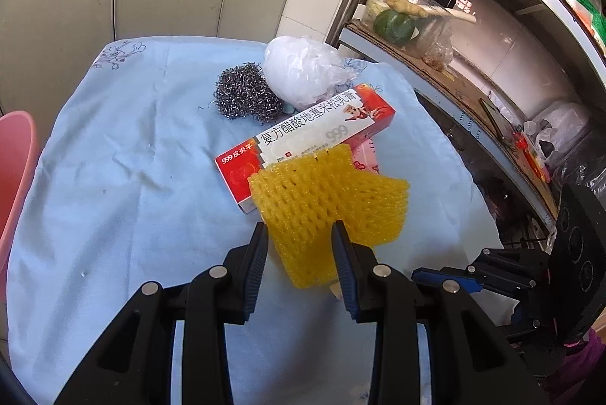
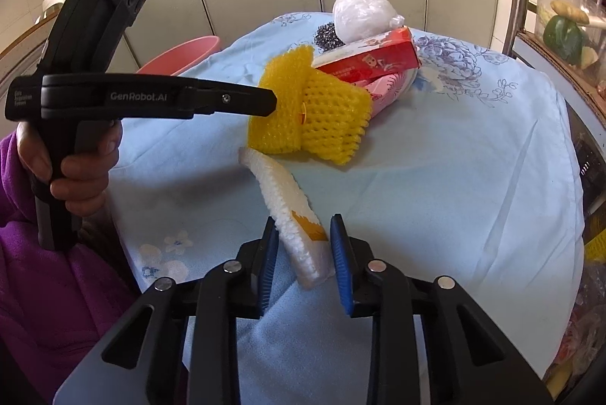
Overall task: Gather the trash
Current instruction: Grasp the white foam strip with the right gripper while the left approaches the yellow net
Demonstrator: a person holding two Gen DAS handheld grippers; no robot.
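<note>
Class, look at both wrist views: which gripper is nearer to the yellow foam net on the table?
Left. The left gripper has its jaws around the yellow foam net. The right gripper sits back from it, jaws either side of a white foam strip.

The pink basin (image 1: 15, 177) at nine o'clock in the left wrist view is cut by the frame edge; only a curved slice of rim shows. The pink packet (image 1: 365, 157) lies under the red ointment box (image 1: 306, 139), with just a corner peeking out at its three o'clock side. The box's near end is covered by the yellow foam net (image 1: 325, 204). A small teal thing (image 1: 288, 108) between the steel scourer (image 1: 246, 92) and the white plastic bag (image 1: 303, 71) is too hidden to name. Small print on the box is unreadable. In the right wrist view the scourer (image 2: 327, 35) is mostly behind the bag (image 2: 363, 11), and the white foam strip (image 2: 288, 211) possibly touches the right gripper's (image 2: 303, 227) pads, but contact is unclear.
</note>
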